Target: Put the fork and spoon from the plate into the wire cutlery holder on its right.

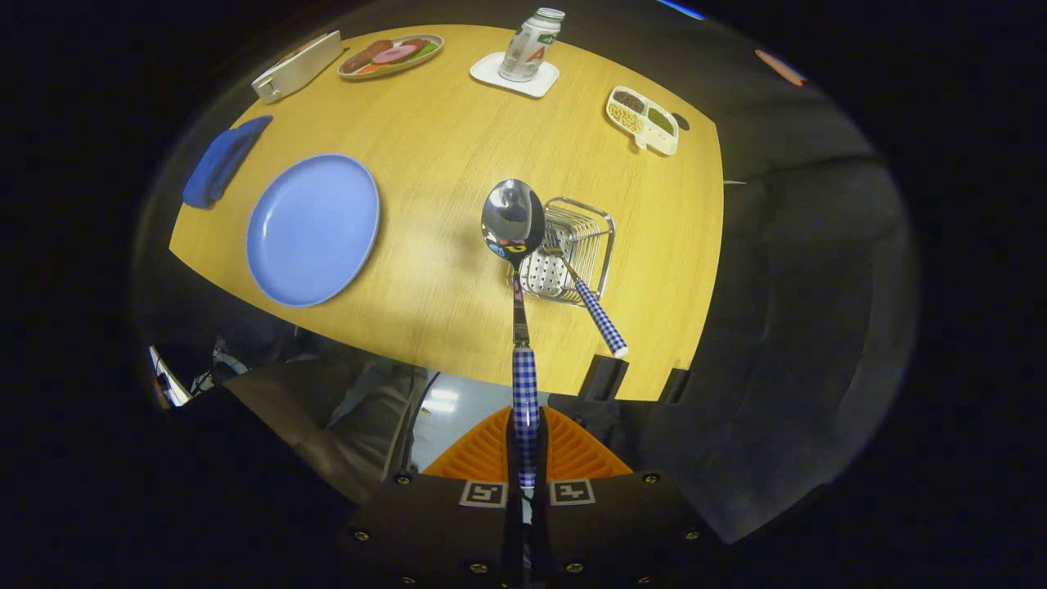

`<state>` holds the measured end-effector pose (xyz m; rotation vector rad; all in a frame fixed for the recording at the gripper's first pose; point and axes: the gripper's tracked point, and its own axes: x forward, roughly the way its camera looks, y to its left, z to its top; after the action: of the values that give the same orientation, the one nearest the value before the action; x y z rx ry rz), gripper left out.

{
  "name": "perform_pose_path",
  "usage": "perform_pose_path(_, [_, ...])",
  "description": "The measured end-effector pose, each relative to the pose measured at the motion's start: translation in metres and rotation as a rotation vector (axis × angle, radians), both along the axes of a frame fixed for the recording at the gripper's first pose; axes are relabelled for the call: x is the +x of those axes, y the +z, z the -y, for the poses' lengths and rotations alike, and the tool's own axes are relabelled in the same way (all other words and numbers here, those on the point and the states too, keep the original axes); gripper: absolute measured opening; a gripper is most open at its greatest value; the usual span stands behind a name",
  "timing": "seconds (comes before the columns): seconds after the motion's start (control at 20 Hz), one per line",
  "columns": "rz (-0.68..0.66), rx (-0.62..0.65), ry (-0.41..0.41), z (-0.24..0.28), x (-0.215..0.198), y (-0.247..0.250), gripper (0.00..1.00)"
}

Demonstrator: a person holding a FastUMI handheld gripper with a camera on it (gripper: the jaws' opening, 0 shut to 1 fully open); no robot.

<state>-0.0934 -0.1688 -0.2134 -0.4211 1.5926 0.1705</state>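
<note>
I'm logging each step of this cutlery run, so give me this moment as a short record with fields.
gripper: gripper shut on the spoon's checked handle
spoon: spoon held out ahead of the fingers, bowl above the table beside the holder
fork: fork already in the wire cutlery holder, handle leaning out
plate: blue plate bare, left of the holder
table: wooden table
left to do: put the spoon in the holder
</note>
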Motion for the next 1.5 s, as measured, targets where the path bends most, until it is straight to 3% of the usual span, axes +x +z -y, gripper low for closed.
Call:
perform_pose_path(0.65, [-0.2, -0.134, 0.021, 0.045, 0.016, -0.023, 0.05])
perform_pose_path(1.5, [-0.375, -0.258, 0.142, 0.053, 0.048, -0.04, 0.04])
